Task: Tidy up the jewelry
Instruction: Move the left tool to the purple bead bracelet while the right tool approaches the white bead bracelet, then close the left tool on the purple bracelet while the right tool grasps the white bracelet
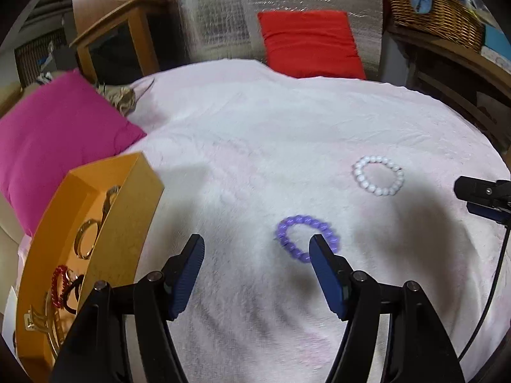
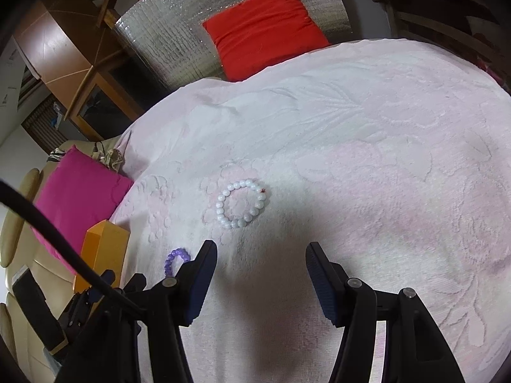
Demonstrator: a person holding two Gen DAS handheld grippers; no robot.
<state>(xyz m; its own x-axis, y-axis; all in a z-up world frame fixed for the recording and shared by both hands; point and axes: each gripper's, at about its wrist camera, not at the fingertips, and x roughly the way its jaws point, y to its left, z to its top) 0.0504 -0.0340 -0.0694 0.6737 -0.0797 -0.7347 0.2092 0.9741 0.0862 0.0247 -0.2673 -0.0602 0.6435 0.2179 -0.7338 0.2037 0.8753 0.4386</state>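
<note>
Pink blanket [image 1: 255,127] on bed carries everything. Orange box [image 1: 127,223] at its left edge holds bangles and a red bracelet. White bead bracelet [image 2: 241,204] lies ahead of right tool [image 2: 260,255], wide open, empty. Purple bead bracelet [image 1: 297,223] touches left tool's [image 1: 257,245] right finger; wide open, empty.

In the left wrist view, the round purple beaded bracelet [image 1: 306,237] is smeared by motion blur, and the blue-padded finger [image 1: 325,271] at its four o'clock covers part of the ring. The orange cardboard tray [image 1: 124,223] is cut by the frame's edge at seven o'clock, and its near wall hides parts of the jewelry inside. In the right wrist view only an arc of purple beads [image 2: 177,260] shows; the finger [image 2: 199,284] at their four o'clock hides the rest.
</note>
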